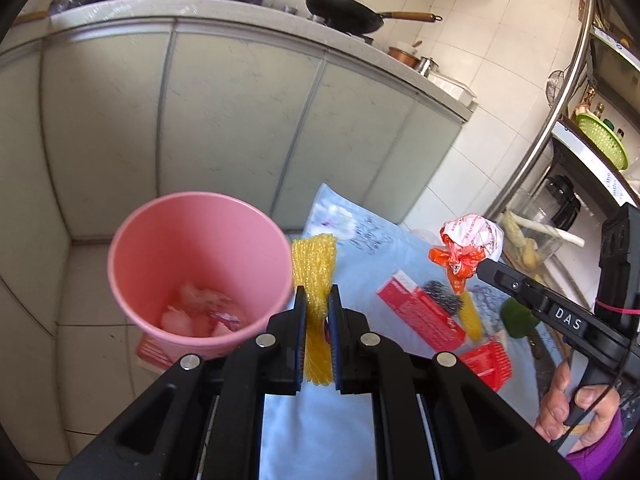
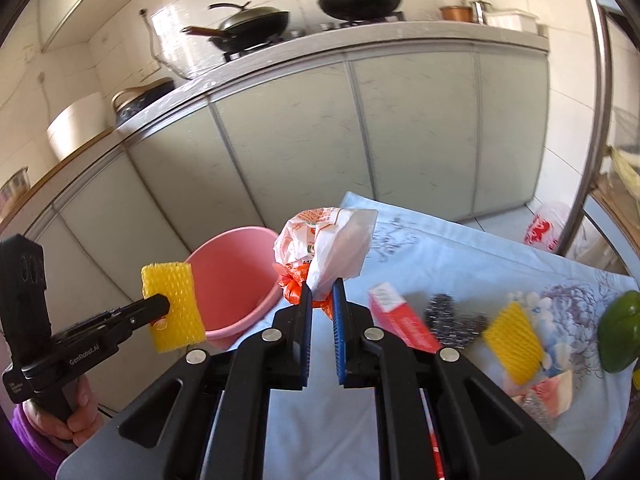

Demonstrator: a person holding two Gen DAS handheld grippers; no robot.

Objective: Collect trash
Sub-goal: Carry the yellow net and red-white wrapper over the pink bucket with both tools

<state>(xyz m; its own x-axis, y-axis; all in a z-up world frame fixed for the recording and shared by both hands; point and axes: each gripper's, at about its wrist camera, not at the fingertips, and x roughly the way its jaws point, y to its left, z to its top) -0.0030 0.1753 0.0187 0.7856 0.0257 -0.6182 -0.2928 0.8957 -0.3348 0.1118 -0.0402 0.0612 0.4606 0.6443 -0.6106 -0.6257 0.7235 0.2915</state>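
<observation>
Trash is held off the table in both grippers, beside a pink bin (image 1: 200,276).

From the left: the pink bin is seen at the table's left edge, with pale scraps lying in its bottom. Just right of its rim, the left gripper (image 1: 318,300) is closed on a yellow foam net sleeve (image 1: 314,268), held upright. Further right, the right gripper (image 2: 322,292) is clamped on a crumpled orange-and-white plastic bag (image 2: 320,252), raised above the blue floral tablecloth (image 2: 460,256). On the cloth are noted a red carton (image 2: 400,320), a steel scourer (image 2: 450,320), a second yellow foam net (image 2: 514,346) and a green pepper (image 2: 620,330).
</observation>
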